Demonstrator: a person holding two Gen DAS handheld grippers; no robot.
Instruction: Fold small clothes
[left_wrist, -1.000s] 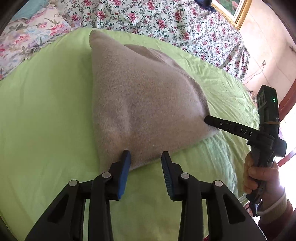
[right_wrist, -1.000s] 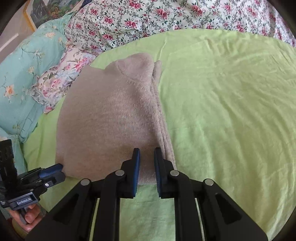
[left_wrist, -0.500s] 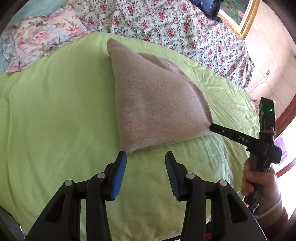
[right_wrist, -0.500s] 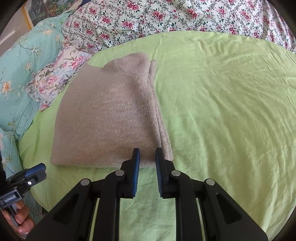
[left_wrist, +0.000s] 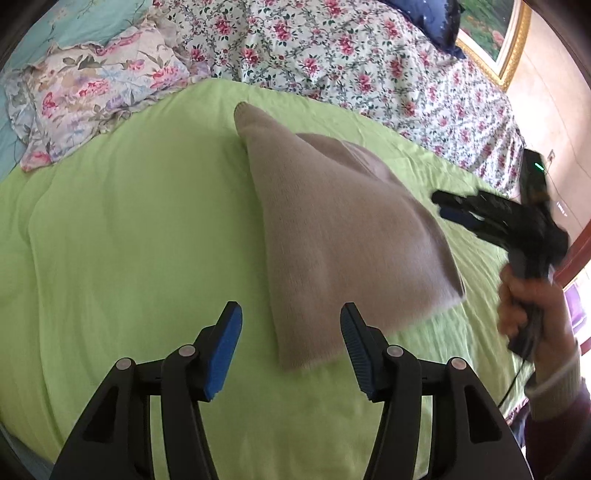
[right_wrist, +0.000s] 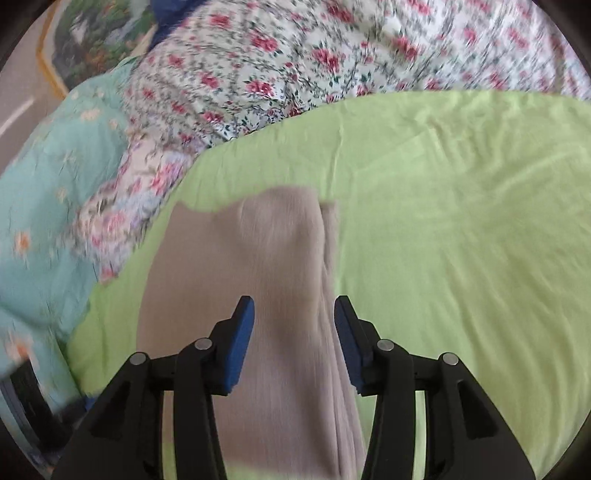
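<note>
A folded beige knit garment (left_wrist: 343, 236) lies flat on the green sheet (left_wrist: 129, 229). My left gripper (left_wrist: 291, 347) is open and empty, its blue pads just short of the garment's near corner. My right gripper (right_wrist: 293, 339) is open and empty, held above the garment (right_wrist: 258, 295), which lies below and between its fingers. The right gripper (left_wrist: 480, 214) also shows in the left wrist view, held in a hand off the garment's right edge. The right wrist view is blurred by motion.
A floral quilt (left_wrist: 332, 48) and floral pillow (left_wrist: 88, 96) lie along the far side of the bed. A teal pillow (right_wrist: 48, 206) sits at the left. A framed picture (left_wrist: 495, 33) hangs on the wall.
Both grippers have opened wider. The right gripper let go of the garment's edge and lifted over it. The left gripper pulled back from the garment's corner.
</note>
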